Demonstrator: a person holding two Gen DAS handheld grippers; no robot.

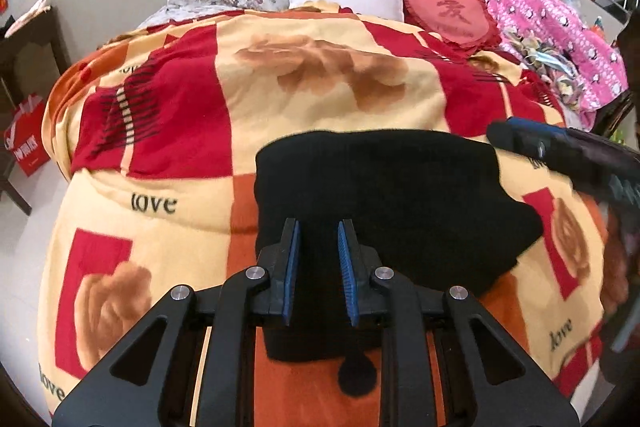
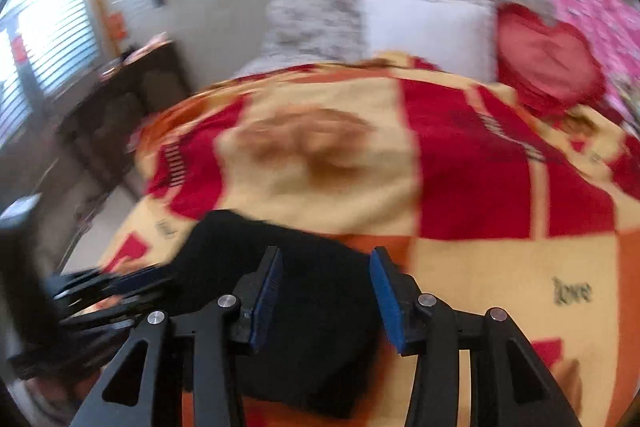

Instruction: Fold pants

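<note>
Black pants (image 1: 384, 195), already folded into a compact bundle, lie near the foot edge of a bed covered by a red-and-yellow "love" blanket (image 1: 168, 131). The left gripper (image 1: 318, 231) hovers over the bundle's near edge, jaws spread and holding nothing; the right gripper (image 2: 326, 259), blurred, is likewise spread and empty above the bundle's right side. The folding appears nearly done; any next move would likely call for pinching an edge for a final fold or smoothing.

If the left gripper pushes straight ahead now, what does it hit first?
Likely the folded black pants: the open left gripper points right over them. Beyond lies the red-and-yellow patterned blanket; depth is unclear.
</note>
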